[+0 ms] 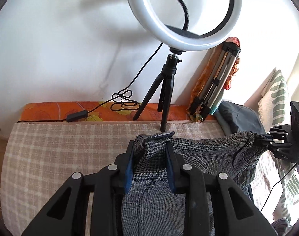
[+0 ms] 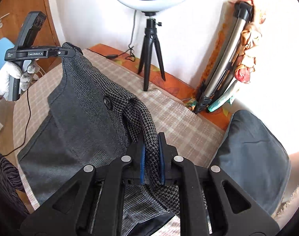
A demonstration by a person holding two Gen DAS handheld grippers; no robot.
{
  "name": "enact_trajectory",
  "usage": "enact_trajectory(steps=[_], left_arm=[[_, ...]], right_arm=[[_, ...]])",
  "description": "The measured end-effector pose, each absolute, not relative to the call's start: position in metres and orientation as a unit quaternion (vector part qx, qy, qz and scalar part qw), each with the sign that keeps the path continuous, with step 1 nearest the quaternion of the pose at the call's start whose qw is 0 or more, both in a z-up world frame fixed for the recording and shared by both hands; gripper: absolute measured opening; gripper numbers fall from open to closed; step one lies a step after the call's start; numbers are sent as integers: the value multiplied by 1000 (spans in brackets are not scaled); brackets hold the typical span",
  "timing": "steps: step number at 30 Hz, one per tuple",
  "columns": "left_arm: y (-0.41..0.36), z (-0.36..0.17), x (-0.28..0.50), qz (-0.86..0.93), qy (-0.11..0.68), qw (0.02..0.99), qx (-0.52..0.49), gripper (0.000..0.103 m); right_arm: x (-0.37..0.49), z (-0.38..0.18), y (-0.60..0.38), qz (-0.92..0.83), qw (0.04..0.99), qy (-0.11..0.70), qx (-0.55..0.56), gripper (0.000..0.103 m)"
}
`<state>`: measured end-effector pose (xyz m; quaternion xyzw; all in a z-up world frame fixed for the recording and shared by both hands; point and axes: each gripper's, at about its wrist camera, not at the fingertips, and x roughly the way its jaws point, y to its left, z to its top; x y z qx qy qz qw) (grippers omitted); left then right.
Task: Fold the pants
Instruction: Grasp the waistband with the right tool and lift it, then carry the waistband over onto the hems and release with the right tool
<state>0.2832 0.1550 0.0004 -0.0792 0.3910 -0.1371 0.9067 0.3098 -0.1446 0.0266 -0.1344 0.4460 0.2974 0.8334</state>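
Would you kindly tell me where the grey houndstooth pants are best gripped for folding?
At the waistband's two ends, from the near side. The left gripper and right gripper already pinch those thick edges of the grey houndstooth pants, so the waistband spans between them and the legs hang down toward the checked cloth.

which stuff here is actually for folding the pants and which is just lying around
In use:
pants
left gripper, shut on the waistband
right gripper, shut on the waistband
checked cloth underneath

Lying about:
ring light on its tripod
folded tripod
dark cushion
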Motion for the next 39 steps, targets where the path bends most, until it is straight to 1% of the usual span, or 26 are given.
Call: enact_trajectory(steps=[5, 10, 16, 20, 29, 34, 37, 39], left_arm=[[154, 18, 231, -142, 378, 912, -68, 25], [152, 22, 167, -141, 373, 915, -63, 25], [136, 1, 94, -135, 370, 919, -33, 25], [126, -20, 56, -141, 378, 914, -28, 25], [120, -68, 14, -148, 423, 894, -17, 25], [123, -72, 0, -150, 432, 889, -19, 32], [127, -75, -4, -155, 447, 881, -28, 33], [126, -76, -8, -157, 455, 876, -26, 34]], right_arm=[[261, 42, -144, 305, 835, 433, -145, 12], [203, 39, -138, 313, 833, 421, -178, 12], [140, 21, -135, 309, 833, 412, -201, 12], [104, 1, -138, 306, 827, 424, -207, 12], [52, -56, -134, 295, 812, 448, -230, 12], [33, -66, -133, 290, 813, 446, -237, 12], [25, -75, -128, 287, 807, 442, -266, 12], [25, -78, -129, 286, 803, 449, -267, 13]])
